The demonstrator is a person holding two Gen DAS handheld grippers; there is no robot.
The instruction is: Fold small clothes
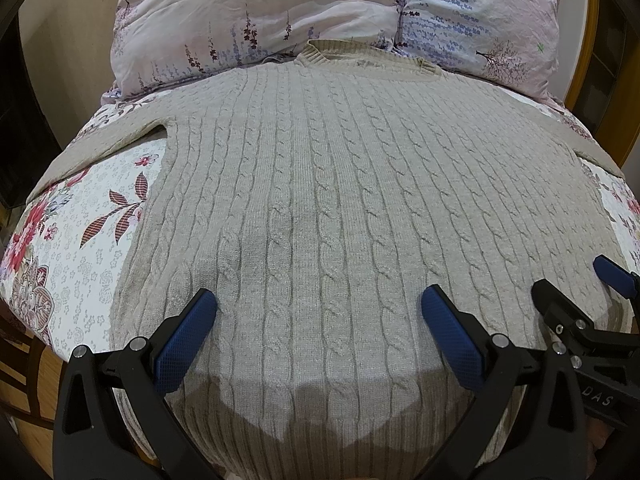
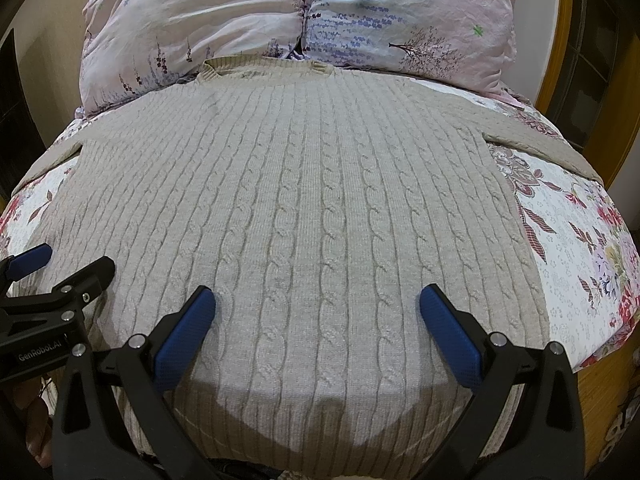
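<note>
Beige sweater [image 1: 320, 200] spread flat, collar at 12 o'clock; left gripper [image 1: 320, 316] and right gripper [image 2: 316, 312] spread wide, empty, poised above hem for folding.

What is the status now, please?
Left gripper and right gripper open, above hem. Beige cable-knit sweater flat, unfolded, on floral bedspread. Nothing in way.

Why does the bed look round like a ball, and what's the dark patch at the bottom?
Left wrist view: the fisheye lens bulges the sweater and bedspread. Right wrist view: same bulge; the dark patch is shadow on the hem below the open right hand-held gripper.
</note>
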